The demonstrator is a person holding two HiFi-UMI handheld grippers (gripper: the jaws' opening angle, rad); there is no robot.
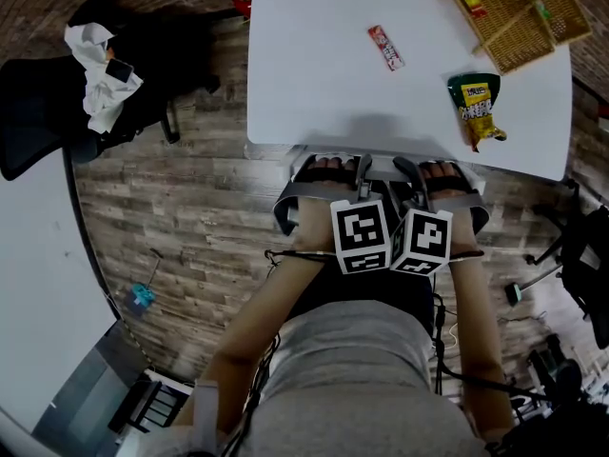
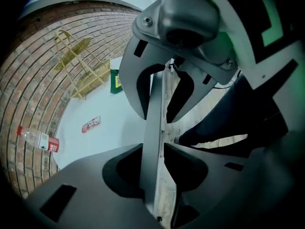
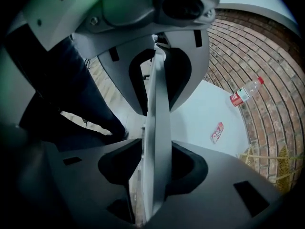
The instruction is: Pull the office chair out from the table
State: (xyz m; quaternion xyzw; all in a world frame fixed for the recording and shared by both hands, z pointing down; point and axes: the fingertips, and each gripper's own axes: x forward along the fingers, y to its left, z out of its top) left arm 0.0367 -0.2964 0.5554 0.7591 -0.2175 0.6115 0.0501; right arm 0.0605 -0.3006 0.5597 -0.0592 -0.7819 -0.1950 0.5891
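The office chair (image 1: 288,198) is tucked against the near edge of the white table (image 1: 314,84); its grey back frame shows just below that edge. Both grippers point steeply down at the top of the back, side by side. In the left gripper view a thin grey rim of the chair (image 2: 155,128) stands between the jaws of my left gripper (image 2: 153,175), with dark gaps on both sides. The right gripper view shows the same rim (image 3: 158,118) between the jaws of my right gripper (image 3: 155,175). Both are open. In the head view the marker cubes hide the fingertips.
On the table lie a red snack bar (image 1: 385,48), a green packet (image 1: 476,110) and a wicker basket (image 1: 519,12). A plastic bottle (image 3: 245,92) stands farther back. A second black chair with white cloth (image 1: 86,93) is at the left. Brick wall behind.
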